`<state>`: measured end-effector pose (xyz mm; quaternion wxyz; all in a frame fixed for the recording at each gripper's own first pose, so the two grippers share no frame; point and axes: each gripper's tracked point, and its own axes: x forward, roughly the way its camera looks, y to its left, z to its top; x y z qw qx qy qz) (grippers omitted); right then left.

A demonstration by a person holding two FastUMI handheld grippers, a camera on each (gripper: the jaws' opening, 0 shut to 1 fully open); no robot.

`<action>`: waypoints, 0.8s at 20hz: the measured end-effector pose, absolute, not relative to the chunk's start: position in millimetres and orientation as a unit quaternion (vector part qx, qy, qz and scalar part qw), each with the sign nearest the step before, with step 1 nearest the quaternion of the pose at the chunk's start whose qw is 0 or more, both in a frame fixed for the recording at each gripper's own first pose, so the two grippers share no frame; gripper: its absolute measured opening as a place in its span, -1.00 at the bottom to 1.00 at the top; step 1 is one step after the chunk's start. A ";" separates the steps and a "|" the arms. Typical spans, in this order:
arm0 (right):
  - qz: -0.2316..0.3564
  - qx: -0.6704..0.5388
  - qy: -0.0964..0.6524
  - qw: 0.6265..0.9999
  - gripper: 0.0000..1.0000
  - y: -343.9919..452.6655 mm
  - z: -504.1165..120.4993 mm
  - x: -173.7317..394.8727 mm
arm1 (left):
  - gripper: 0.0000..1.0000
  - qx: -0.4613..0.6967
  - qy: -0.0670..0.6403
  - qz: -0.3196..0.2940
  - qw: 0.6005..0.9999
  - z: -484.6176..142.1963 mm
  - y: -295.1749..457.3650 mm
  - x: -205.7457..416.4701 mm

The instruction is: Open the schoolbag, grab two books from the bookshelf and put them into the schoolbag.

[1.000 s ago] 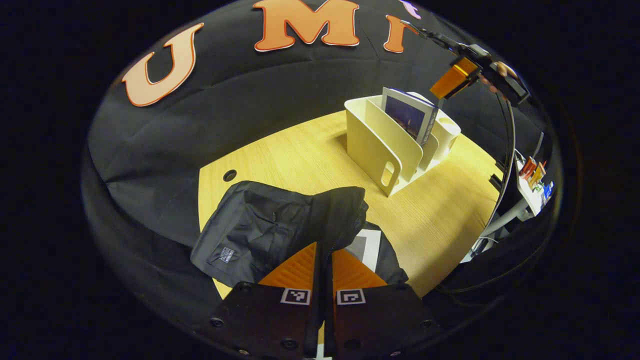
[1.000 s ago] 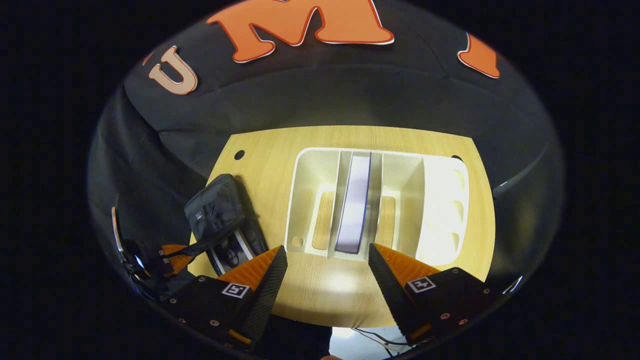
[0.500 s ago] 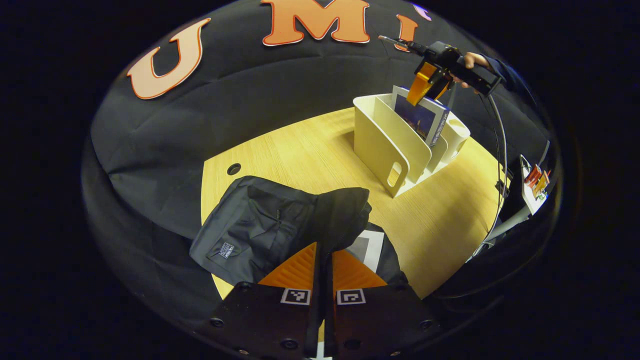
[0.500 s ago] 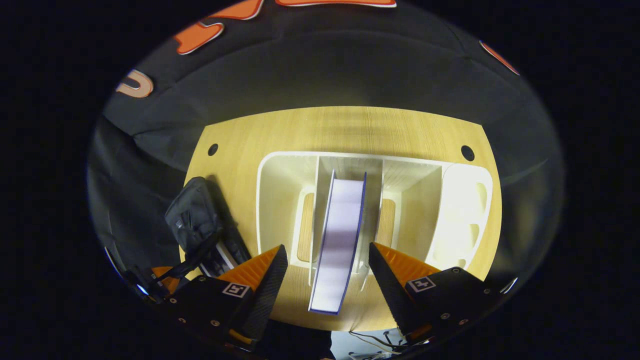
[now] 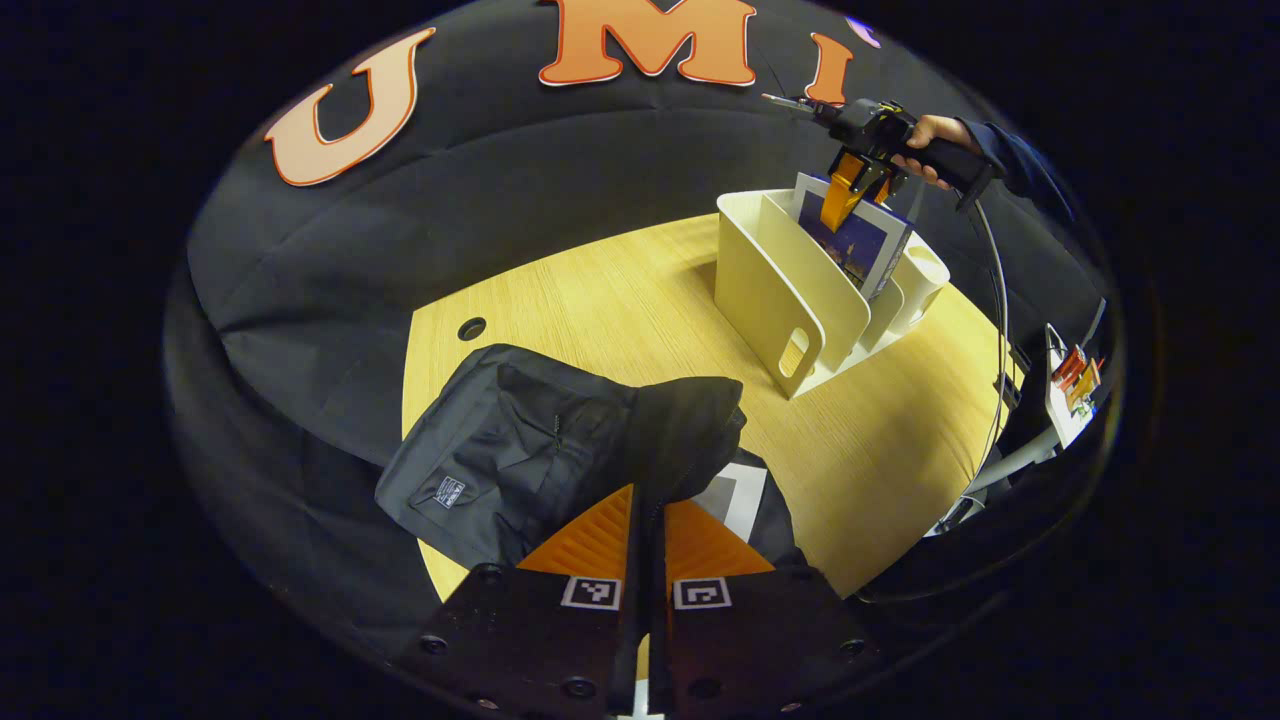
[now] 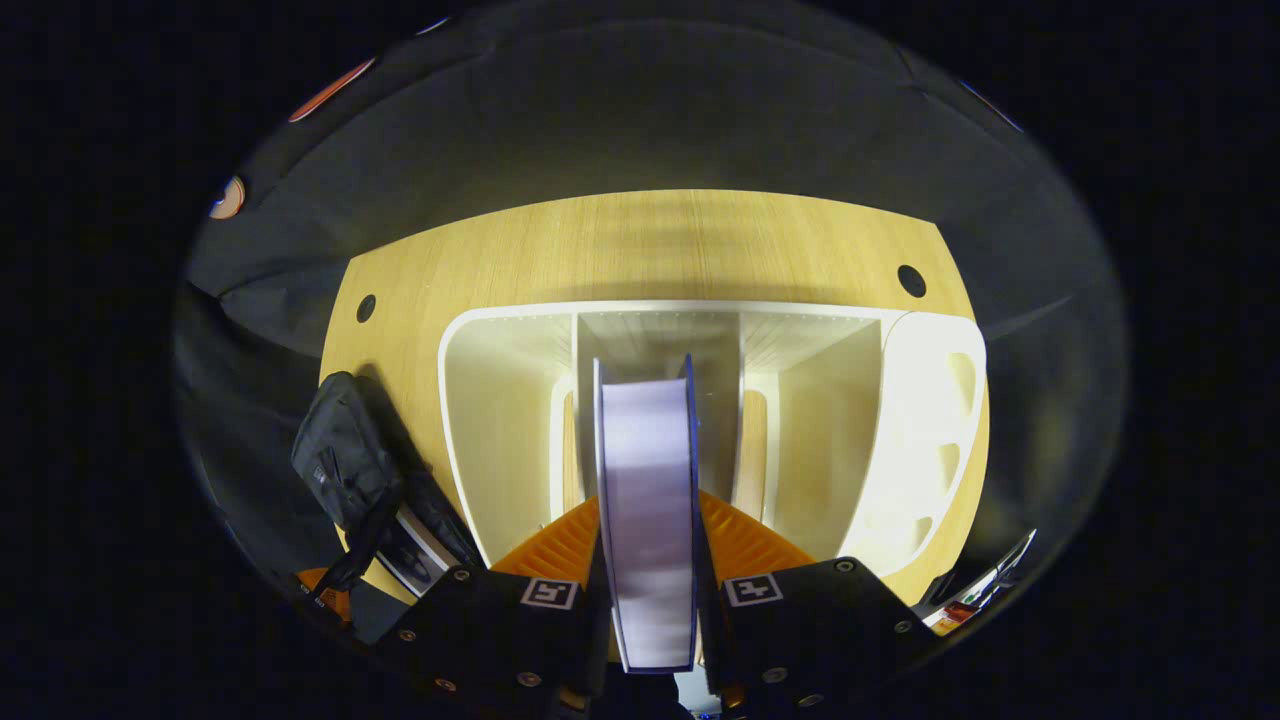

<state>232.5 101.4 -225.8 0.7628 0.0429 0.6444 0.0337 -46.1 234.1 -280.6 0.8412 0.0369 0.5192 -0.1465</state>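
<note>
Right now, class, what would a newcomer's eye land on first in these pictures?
The book stands upright in the cream bookshelf, clamped by the right gripper. On the wooden table, the left gripper pinches the black schoolbag open, another book lying inside.

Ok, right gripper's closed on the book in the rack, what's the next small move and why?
Probably lift it straight up. The right gripper has both fingers pressed on the book, which stands between the bookshelf dividers, so pulling sideways would likely catch. The left gripper holds the schoolbag flap, with one book already inside.
</note>
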 end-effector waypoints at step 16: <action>-0.045 0.097 0.586 0.803 -0.27 108.5 -139.4 92.5 | -0.90 0.063 0.482 -0.286 0.826 -279.4 246.2 -52.6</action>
